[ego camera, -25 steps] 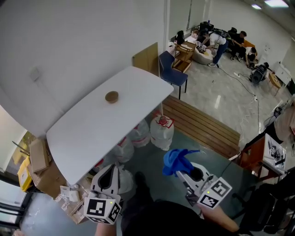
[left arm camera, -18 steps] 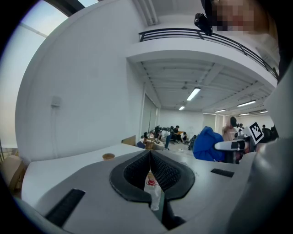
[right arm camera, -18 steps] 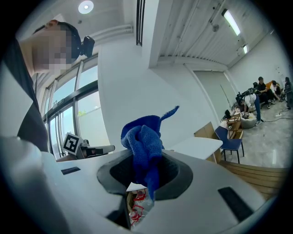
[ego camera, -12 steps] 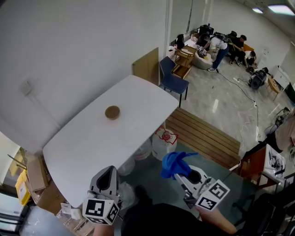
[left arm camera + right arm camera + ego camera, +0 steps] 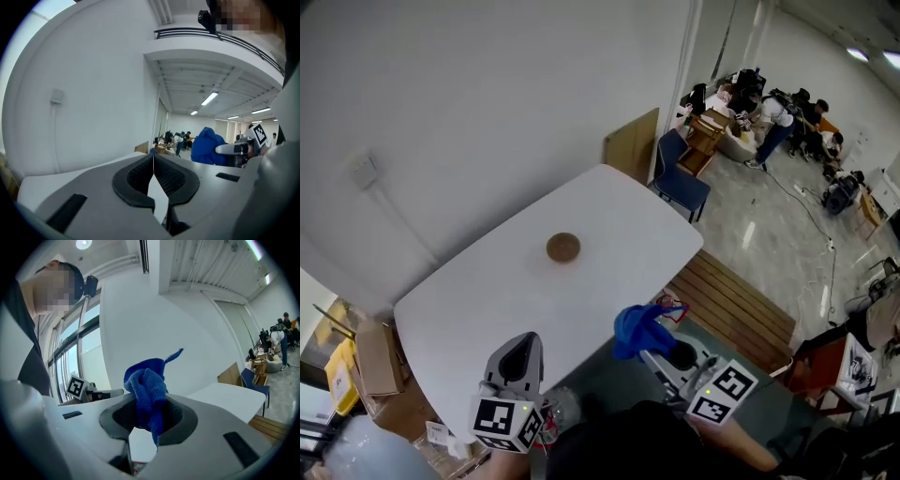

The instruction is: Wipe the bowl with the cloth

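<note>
Right gripper (image 5: pixel 656 349) clamps the cloth (image 5: pixel 637 328), left gripper (image 5: pixel 522 345) is closed empty; the apparent bowl (image 5: pixel 563 247) sits well apart, unwiped.

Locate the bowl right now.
In the head view, the bowl sits alone near the middle of the white table, up and left of the blue cloth held in the right tongs.
</note>
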`<state>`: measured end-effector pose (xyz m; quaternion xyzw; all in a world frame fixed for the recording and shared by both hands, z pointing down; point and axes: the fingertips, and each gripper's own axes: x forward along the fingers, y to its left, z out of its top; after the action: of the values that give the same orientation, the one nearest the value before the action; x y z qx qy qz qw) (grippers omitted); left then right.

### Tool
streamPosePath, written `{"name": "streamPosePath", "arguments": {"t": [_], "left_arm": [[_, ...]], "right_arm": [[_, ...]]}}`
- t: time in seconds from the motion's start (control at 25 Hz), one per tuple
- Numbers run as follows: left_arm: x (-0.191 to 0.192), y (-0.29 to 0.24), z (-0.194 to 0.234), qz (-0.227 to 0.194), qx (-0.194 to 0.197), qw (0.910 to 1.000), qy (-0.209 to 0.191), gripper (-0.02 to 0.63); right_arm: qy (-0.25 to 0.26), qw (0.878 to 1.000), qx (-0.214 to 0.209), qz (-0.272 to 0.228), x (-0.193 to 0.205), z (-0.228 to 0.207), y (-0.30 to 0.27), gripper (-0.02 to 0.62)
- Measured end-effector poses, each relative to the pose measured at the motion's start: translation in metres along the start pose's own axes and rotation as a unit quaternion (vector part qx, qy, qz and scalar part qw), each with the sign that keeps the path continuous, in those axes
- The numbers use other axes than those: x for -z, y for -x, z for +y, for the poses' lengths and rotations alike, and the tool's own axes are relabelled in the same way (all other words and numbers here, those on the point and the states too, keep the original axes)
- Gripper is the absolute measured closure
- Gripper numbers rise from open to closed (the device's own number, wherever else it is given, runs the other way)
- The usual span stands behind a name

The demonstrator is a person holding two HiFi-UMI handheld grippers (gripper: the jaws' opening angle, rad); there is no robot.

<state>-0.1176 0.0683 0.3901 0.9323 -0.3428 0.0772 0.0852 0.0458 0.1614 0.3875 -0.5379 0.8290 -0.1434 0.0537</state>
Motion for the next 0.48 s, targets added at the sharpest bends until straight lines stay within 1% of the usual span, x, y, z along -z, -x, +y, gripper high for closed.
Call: {"name": "streamPosePath", "arguments": {"t": [0.12,0.28,0.36,0.48], "left_arm": [[0.006,-0.006,0.021,-0.002,-0.014,0.9997,0.018,0.592],[0.010,-0.022,0.036,-0.003,-0.032,0.9987,0.040,0.592],[0.008,-0.034,0.043,-0.003,-0.041,0.9983,0.042,0.592],[0.007,-0.048,0.058,0.002,-0.065,0.9970,0.041,0.592]], "right_arm": [[0.008,1.000,-0.012,0.024,0.001,-0.005,-0.024,0.517],[0.013,0.999,-0.022,0.034,-0.008,-0.024,-0.045,0.517],[0.012,0.999,-0.031,0.037,-0.012,-0.037,-0.059,0.517],[0.009,0.998,-0.054,0.035,-0.017,-0.057,-0.084,0.517]]}}
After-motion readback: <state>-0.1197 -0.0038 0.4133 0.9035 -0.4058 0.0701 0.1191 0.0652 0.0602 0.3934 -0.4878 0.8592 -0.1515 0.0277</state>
